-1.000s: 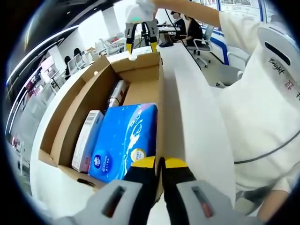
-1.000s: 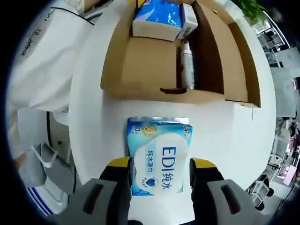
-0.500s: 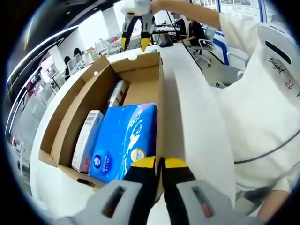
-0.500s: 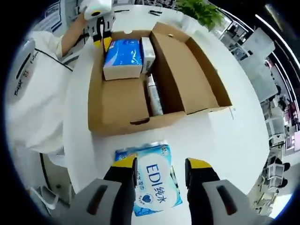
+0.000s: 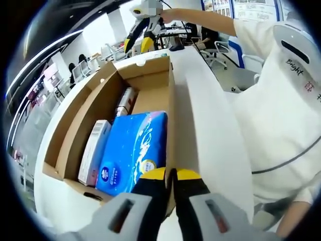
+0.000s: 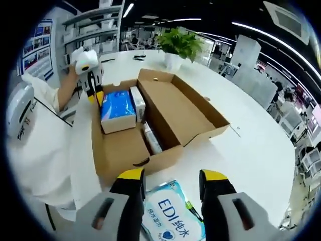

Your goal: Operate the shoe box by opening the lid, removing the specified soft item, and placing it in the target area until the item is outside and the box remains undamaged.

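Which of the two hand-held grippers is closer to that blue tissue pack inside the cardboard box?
The left. The left hand-held gripper is shut on the box wall right beside the blue tissue pack. The right hand-held gripper is open, raised beyond the box's far end, over the wet wipes.

You're looking at "EDI" with Chinese characters beside it, blue on the white oval of the wet-wipes pack (image 6: pixel 173 217) lying on the table (image 6: pixel 251 150), and "Bright" running along your white sleeve (image 5: pixel 281 100).

White short-sleeved shirt (image 5: pixel 281 110); grey claws, black fingers (image 6: pixel 131 188), yellow tips.
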Available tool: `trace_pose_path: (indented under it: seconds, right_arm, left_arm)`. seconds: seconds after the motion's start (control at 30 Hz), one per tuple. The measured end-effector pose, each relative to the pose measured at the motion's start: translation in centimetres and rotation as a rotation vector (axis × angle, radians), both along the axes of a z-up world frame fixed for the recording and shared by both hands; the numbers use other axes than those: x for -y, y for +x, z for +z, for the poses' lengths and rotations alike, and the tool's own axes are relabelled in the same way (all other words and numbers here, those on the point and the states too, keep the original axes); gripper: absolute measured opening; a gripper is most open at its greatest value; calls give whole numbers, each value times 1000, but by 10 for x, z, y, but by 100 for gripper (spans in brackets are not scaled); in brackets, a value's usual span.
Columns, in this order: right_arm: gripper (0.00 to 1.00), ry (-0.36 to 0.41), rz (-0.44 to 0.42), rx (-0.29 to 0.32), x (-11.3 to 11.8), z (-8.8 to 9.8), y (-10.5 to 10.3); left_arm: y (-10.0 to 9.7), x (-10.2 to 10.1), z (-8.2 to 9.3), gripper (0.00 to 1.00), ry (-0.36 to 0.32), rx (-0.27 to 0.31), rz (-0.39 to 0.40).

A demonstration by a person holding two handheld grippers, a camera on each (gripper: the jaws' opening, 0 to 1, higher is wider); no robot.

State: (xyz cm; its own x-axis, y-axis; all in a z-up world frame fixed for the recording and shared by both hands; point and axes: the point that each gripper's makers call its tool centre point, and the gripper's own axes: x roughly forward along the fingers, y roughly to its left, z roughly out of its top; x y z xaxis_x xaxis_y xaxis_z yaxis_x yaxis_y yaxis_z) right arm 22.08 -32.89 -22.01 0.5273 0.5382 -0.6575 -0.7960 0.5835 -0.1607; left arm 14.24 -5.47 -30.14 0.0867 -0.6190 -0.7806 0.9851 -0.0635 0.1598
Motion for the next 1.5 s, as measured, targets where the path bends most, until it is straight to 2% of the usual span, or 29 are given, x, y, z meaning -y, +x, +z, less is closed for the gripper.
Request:
trace_pose_path:
  seconds: [0.07,0.13,0.17,0.2,0.23,0.3,0.37,0.43,0.5,0.67,0.73,0.77,0.83,0.87,0.93,1.03,1.1,1.17,1.2,1.27,1.43,1.5]
  right_arm:
    - [39,96,-10,24,-7,15,1]
    - [42,182,-27,27,-14,26,-1]
    - [43,244,-60,26,-16,32,1]
    - [43,269,-86,44,-15,37,5]
    - [44,282,-86,61,-15,40,8]
    - [44,276,-91,54,-15,40,7]
    - [45,281,-111,96,-14,47,13]
    - [48,327,-126,142,-15,57,17]
    - [49,362,-119,140,-18,59,15]
    - [48,483,-156,194,-23,71,13]
    - [49,526,-142,185,-29,73,7]
    - [52,507,-144,215,-28,73,7]
    - [57,457,-93,251,-33,70,2]
    - [56,469,-128,247,-32,69,4]
    - [45,469,-147,238,-31,68,3]
    - [40,483,-185,265,-27,72,5]
    - [39,529,-192,259,-28,77,3]
    - [39,569,-244,269,-22,81,6]
    - [39,531,-285,313,-13,80,11]
    - [41,497,-303,336,-8,79,13]
    - [39,537,-290,336,-8,79,5]
    - [40,507,-312,338,-8,76,3]
  left_arm:
    - [0,0,0,4,4,-3,1]
    - [0,0,0,4,6,-8,6]
    - [0,0,0,4,9,-10,9]
    - [0,0,-1,4,11,-12,13]
    - [0,0,-1,4,17,-21,25]
    - [0,0,-2,4,35,-19,18]
    - [-1,-1,-3,4,44,-12,8]
    - [0,-1,-2,4,39,-13,5]
    - [0,-1,-2,4,41,-22,12]
    - [-1,-2,-3,3,49,-20,1]
    - [-1,-2,-3,3,48,-21,4]
    - [-1,-2,-3,4,48,-21,4]
    - [-1,-2,-3,4,48,-19,3]
    - [-1,-2,-3,4,47,-18,2]
    - [-1,-2,-3,4,44,-18,1]
    - [-1,-2,-3,4,45,-13,1]
    - [-1,-2,-3,4,44,-14,0]
    - [-1,-2,-3,3,47,-17,-3]
    - [-1,-2,-3,3,49,-18,-3]
    - [-1,-2,-3,3,52,-22,-1]
    - [-1,-2,-3,3,49,-26,1]
    - [-1,-2,-3,3,50,-27,1]
